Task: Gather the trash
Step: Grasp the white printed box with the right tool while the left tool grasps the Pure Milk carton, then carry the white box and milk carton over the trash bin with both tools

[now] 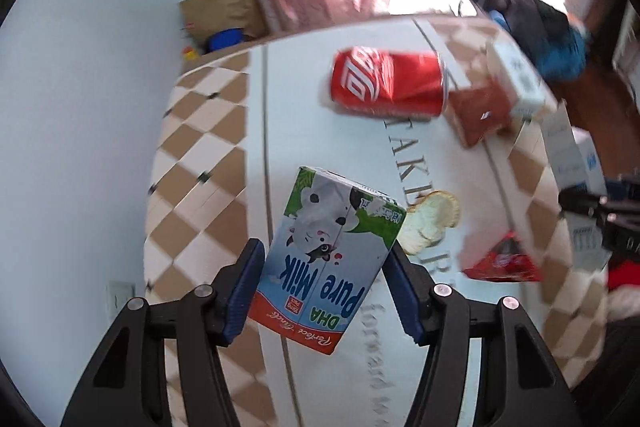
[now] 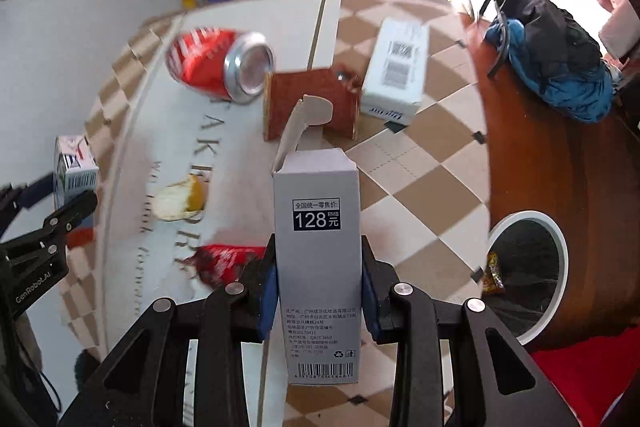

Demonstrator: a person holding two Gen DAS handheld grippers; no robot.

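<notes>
Trash split across both tongs: left tongs (image 1: 322, 281) clamp the milk carton (image 1: 326, 259); right tongs (image 2: 319, 285) clamp a grey box (image 2: 318, 267), flap open; red can (image 1: 388, 83), brown box (image 1: 480, 113), white box (image 2: 396, 79), peel (image 2: 180, 201), red wrapper (image 1: 502, 263) lie on the counter (image 1: 208, 131); bin (image 2: 528, 267) right, on the floor.

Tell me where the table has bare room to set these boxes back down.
Bare cloth lies left of the cola can, on the checkered border, and between the can and the orange peel. The brown box and white box crowd the far right edge; the red wrapper crowds the near edge beside the peel.
</notes>
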